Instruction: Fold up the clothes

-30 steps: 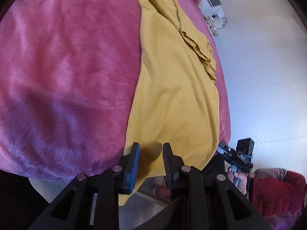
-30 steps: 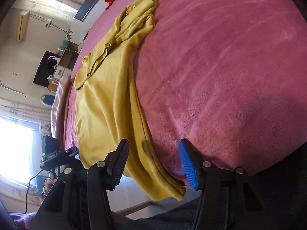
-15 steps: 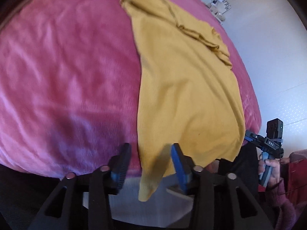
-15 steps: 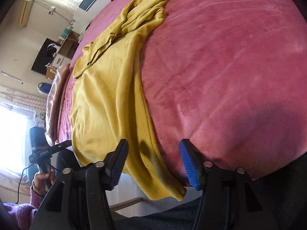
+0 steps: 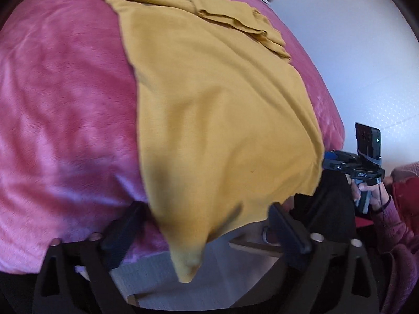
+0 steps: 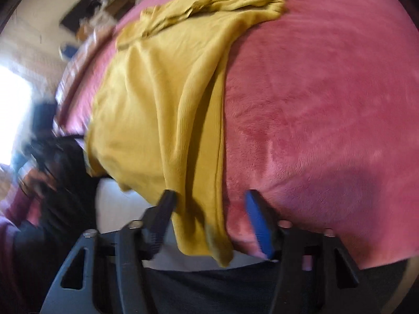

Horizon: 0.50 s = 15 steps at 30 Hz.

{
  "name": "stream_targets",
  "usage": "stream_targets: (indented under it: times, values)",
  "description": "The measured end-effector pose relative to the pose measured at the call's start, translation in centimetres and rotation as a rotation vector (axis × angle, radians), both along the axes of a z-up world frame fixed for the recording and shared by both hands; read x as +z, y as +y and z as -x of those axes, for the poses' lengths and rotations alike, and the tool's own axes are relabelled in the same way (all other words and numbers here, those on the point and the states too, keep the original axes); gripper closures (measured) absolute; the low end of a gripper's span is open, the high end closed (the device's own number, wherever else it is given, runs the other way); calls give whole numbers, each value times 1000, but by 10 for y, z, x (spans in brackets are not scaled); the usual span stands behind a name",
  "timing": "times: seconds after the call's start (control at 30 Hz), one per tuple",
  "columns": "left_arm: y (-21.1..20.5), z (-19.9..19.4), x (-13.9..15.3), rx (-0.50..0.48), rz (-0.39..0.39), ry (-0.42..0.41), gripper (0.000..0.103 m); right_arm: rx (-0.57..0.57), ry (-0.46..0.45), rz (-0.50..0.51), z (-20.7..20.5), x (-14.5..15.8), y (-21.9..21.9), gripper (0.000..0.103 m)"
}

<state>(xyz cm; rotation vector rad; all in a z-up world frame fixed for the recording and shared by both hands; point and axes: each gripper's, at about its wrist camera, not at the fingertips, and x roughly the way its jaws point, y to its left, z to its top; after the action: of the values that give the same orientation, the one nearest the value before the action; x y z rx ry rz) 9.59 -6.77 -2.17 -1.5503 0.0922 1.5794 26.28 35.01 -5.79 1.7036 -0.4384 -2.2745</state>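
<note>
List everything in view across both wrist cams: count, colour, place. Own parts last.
garment: 1, mustard yellow, spread lengthwise on the bed, near corners hanging over the edge, sleeves bunched at the far end.
blanket: 1, pink plush, covers the bed under the garment.
floor: pale, beside the bed.
furniture: dark, blurred, by the far wall; items on it cannot be told.
left gripper: 1, black, jaws opening, wide apart around a hanging corner, pads not pressing it.
right gripper: 1, black with a blue pad, jaws closing, the other hanging corner between them, not yet pinched.
hand: 1, pink sleeve, holding the right gripper's handle.
</note>
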Motion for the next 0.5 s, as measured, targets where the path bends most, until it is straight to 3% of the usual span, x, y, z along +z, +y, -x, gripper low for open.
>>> stream_targets:
  times: [0.07,0.13,0.2,0.27,0.33,0.4,0.5]
  values:
    - [2,2,-1,2,2,0,1,46,-25,-29,2,-1,-11,95]
    - [0,5,-2,20,-11,-11,3,87,-48,-22,0,-4,-25,97]
    - [-7,6,1,15,23,8,22,81,-64,-44,-6,-1,-29,97]
    - [-21,11,2,27,51,-17,48,39,-66,-54,-14,6,-23,97]
    - [-40,19,0,68,59,-85,58,-55,-62,-64,-26,12,0,98]
    - [-54,24,-3,83,72,-103,61,-137,-64,-87,-37,15,21,98]
    - [-58,21,-5,76,73,-87,61,-215,-90,-15,-41,3,38,98]
